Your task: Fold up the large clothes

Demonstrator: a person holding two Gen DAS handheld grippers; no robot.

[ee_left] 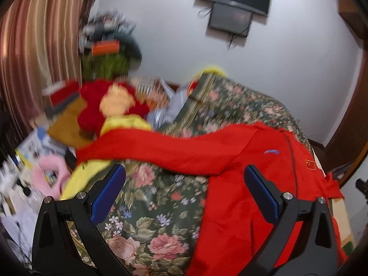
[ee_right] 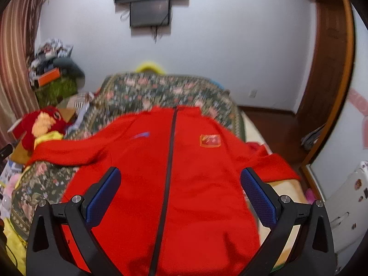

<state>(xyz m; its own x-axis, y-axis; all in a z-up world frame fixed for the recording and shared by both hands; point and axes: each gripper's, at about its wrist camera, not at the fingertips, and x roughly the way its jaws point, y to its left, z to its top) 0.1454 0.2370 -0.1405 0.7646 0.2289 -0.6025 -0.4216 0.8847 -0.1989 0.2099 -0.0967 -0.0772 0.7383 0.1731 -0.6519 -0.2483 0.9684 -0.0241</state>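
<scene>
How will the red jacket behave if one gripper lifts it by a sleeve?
The red jacket probably hangs limp, since its left sleeve already drapes over the floral bedspread. It looks light. The body would likely drag and bunch behind.

No readable text; the red jacket (ee_right: pixel 195 184) bears only blurred emblems
</scene>
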